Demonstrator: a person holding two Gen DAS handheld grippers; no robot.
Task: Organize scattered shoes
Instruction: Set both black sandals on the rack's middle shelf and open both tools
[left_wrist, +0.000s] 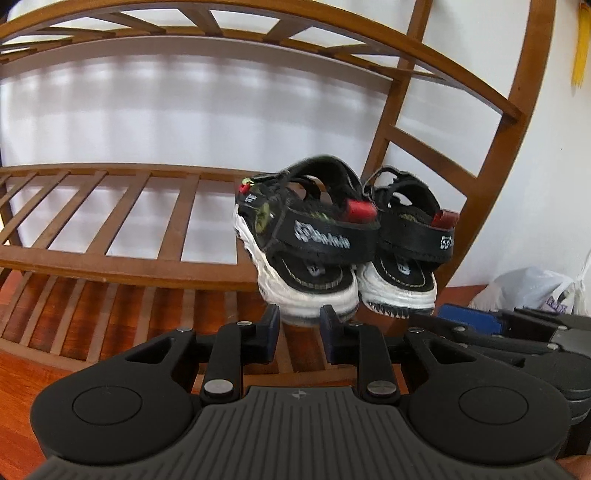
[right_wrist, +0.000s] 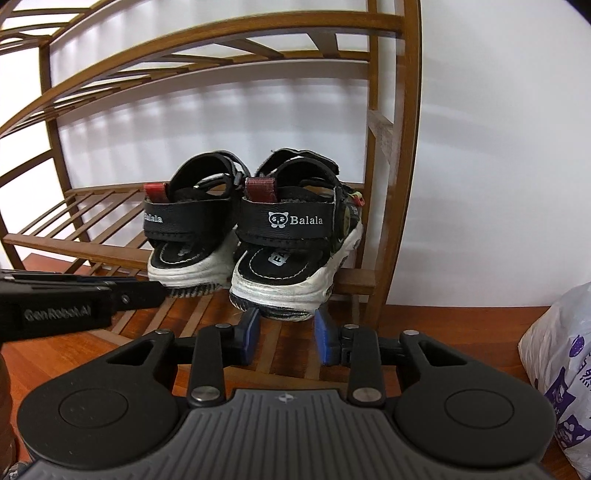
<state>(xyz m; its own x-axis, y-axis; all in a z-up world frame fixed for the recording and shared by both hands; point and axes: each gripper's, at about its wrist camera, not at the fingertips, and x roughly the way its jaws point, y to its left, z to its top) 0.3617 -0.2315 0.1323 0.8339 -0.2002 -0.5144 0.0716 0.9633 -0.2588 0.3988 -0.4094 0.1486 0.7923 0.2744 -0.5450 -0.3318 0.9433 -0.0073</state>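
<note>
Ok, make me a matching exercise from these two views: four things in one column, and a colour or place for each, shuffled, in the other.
1. sandals
2. shoe rack
3. plastic bag
4. right gripper

A. brown wood
B. white with purple print, on the floor
C. jaws apart, just behind a heel
D. black with white soles, side by side on a slatted shelf

Pairs: 1-D, 2-A, 3-B, 4-C

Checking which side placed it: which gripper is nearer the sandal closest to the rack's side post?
Right. The right gripper sits open just below that sandal's heel; the left gripper is under the neighbouring sandal.
</note>
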